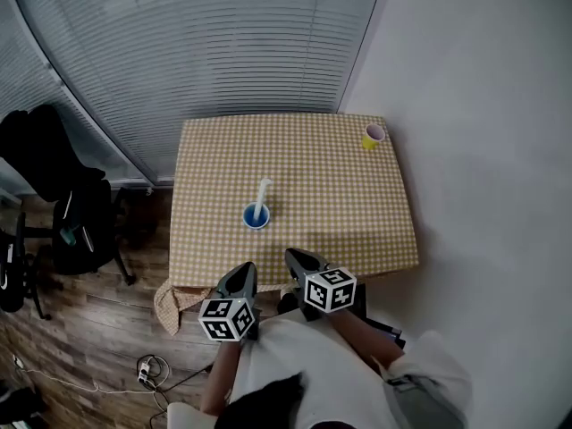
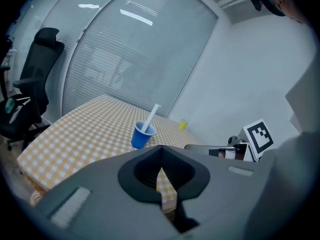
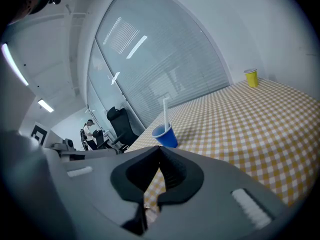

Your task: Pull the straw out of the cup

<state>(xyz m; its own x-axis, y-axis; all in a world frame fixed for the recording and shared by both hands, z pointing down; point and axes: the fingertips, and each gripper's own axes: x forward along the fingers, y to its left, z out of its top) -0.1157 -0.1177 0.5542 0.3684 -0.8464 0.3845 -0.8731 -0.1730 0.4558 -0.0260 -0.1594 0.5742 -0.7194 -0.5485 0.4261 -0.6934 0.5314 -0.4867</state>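
Observation:
A blue cup (image 1: 256,216) stands upright on the yellow checked table (image 1: 340,204), near its front middle. A white straw (image 1: 263,195) leans in it, tilted toward the far side. My left gripper (image 1: 245,271) and right gripper (image 1: 295,257) hover side by side at the table's near edge, short of the cup, both shut with nothing between the jaws. The left gripper view has the cup (image 2: 141,136) and straw (image 2: 151,116) just beyond the closed tips (image 2: 161,148). In the right gripper view the cup (image 3: 165,135) and straw (image 3: 165,111) sit straight past the tips (image 3: 160,149).
A yellow cup (image 1: 373,137) stands at the table's far right corner. Grey blinds run behind the table, and a white wall lies to the right. A black office chair (image 1: 80,222) stands left of the table on the wood floor, with cables (image 1: 147,369) near my feet.

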